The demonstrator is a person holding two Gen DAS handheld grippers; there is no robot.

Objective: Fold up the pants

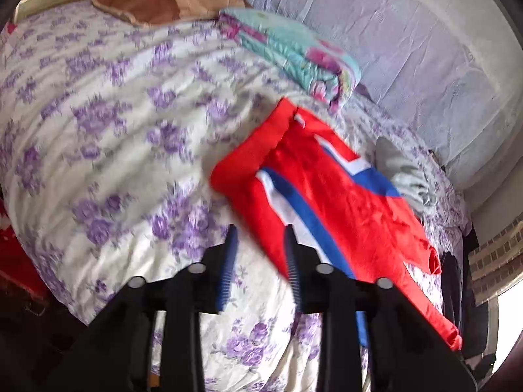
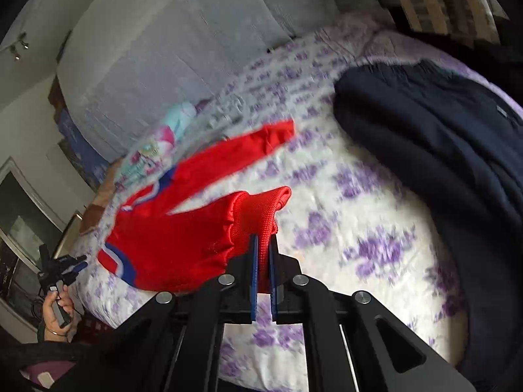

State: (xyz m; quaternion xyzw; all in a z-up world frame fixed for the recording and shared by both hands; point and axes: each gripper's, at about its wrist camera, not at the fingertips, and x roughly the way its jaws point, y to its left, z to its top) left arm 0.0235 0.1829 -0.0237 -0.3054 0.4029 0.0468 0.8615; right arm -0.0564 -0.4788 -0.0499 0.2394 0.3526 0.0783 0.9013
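Red pants with blue and white side stripes hang stretched over the floral bed sheet. My left gripper is open. Only bed sheet shows between its blue pads, and the pants' edge lies beside the right pad. In the right wrist view my right gripper is shut on the ribbed red cuff of one leg and holds it up. The other leg lies out behind. The left gripper shows there in a hand, just beside the pants' striped waist end.
A folded teal floral quilt and a brown pillow lie at the bed's far side. A pale grey cloth sits behind the pants. A dark navy garment covers the bed's right part. A white curtain hangs beyond the bed.
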